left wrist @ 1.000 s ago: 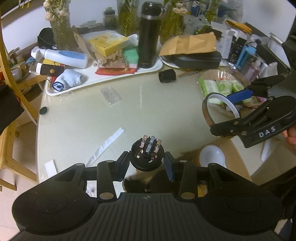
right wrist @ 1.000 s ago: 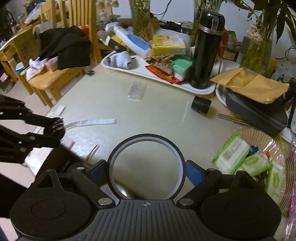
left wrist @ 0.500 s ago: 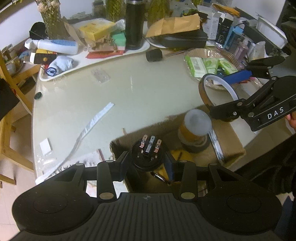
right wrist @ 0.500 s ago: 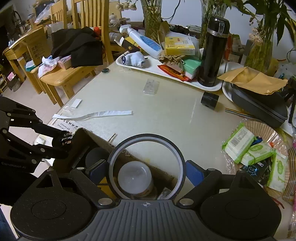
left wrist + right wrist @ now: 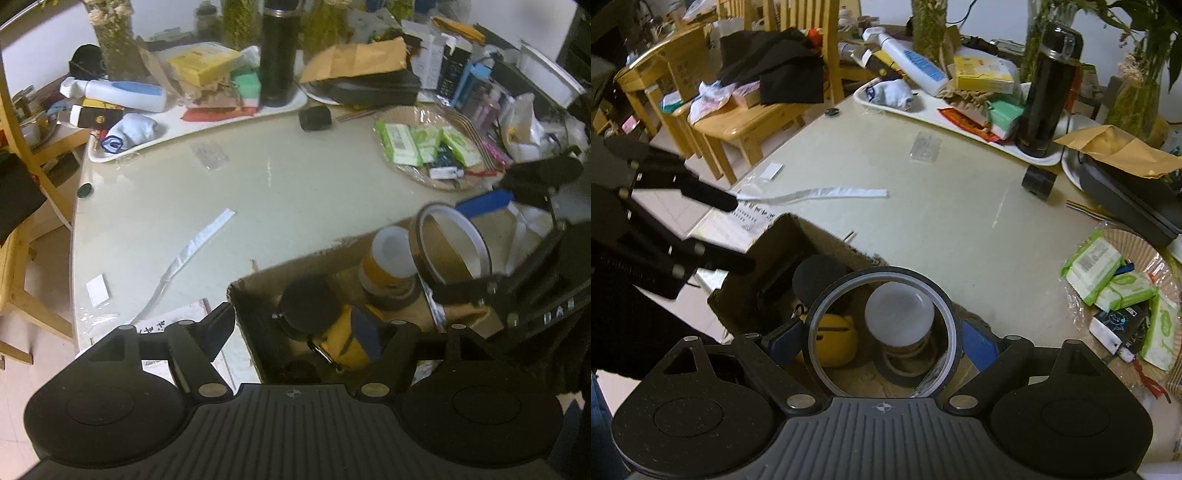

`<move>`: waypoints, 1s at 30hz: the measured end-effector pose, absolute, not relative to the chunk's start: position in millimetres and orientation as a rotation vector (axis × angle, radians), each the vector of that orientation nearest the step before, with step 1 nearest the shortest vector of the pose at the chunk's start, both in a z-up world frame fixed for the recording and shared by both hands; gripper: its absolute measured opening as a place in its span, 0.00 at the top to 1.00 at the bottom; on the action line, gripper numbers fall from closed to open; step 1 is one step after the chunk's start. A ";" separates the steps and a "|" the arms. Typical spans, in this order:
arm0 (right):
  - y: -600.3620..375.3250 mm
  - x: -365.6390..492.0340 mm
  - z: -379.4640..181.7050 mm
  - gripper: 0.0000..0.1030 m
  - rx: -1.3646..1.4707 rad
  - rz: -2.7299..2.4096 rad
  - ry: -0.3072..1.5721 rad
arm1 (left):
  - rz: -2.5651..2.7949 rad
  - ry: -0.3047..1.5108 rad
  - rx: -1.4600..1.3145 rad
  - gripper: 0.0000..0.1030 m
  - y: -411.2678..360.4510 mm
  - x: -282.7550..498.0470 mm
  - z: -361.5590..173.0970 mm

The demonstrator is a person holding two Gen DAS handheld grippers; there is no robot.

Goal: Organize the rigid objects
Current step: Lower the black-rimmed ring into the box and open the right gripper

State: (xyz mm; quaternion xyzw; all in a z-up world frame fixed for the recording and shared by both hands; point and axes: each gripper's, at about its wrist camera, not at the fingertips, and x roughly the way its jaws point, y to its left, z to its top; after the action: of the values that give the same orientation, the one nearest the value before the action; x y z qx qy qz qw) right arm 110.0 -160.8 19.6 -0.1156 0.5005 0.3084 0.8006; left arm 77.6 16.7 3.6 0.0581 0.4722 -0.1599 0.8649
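A brown cardboard box sits at the table's near edge; it also shows in the right wrist view. My left gripper is open above it. A black round part lies free in the box, blurred, beside a yellow item and a white-lidded jar. My right gripper is shut on a black tape ring, held over the box; the ring also shows in the left wrist view. The jar shows through the ring.
A beige table carries a white paper strip, a black cap, a white tray with a black flask and bottles, and a basket of green packets. Wooden chairs stand to the left.
My left gripper has opened and let go of the black round part, which now lies in the box. The right gripper has come closer over the box with the tape ring.
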 end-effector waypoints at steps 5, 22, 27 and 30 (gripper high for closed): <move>-157.8 107.4 16.3 0.11 -0.271 0.684 1.092 | -0.311 0.977 0.102 0.33 19.9 80.4 6.2; -160.5 129.0 7.3 0.00 -0.276 0.610 1.145 | -0.267 0.898 0.083 0.33 30.4 81.7 2.1; -165.6 142.5 10.4 0.00 -0.240 0.565 1.136 | -0.251 0.830 0.032 0.33 44.4 77.5 -15.0; -173.9 151.9 9.6 0.00 -0.200 0.508 1.135 | -0.224 0.806 -0.037 0.33 54.5 73.1 -16.8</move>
State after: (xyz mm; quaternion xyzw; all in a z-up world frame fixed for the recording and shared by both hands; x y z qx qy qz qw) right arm 151.9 -173.9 9.6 -0.0936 0.5307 0.2375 0.8082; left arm 73.1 54.5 -16.8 -0.0180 0.3915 -0.1089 0.9135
